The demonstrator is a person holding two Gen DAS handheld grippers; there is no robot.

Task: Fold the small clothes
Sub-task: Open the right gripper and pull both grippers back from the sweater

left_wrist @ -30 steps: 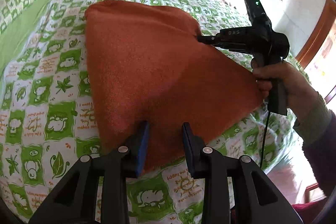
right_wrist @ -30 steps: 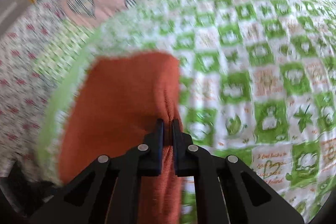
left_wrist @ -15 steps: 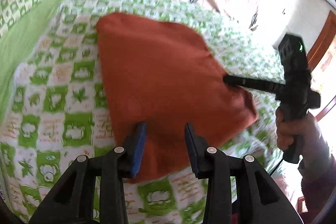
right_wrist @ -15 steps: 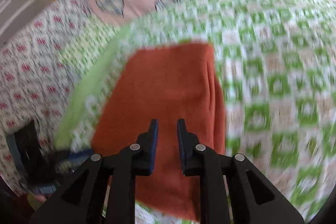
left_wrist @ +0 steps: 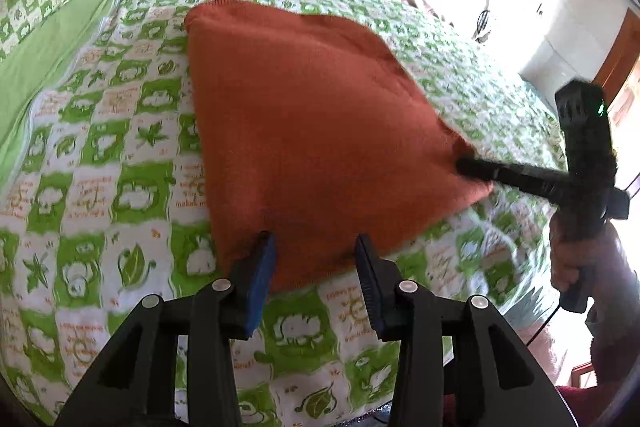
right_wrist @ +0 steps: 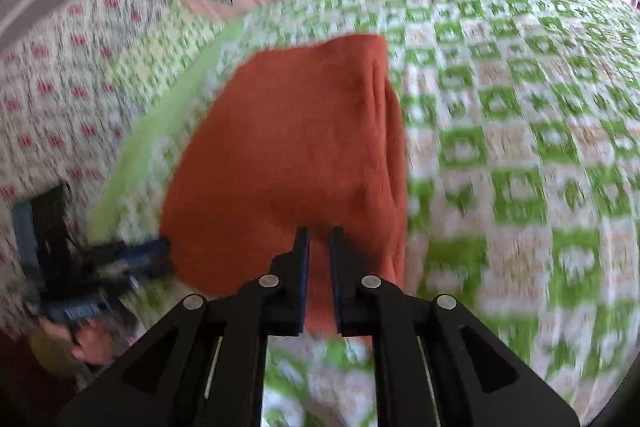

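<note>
Since the earlier frames, the right gripper has let go of the cloth's edge and slid across it, while the left gripper has widened. Low in the left view, the left jaws are opening, straddling the near corner of the rust-orange knitted cloth without pressing it. In the right view the right jaws are closing, narrow, with cloth showing in the gap; no pinch is clear. The cloth lies folded on the green-and-white checked quilt, mid-frame. Smoothing should probably go flat and outward, away from the doubled edge at its right side.
</note>
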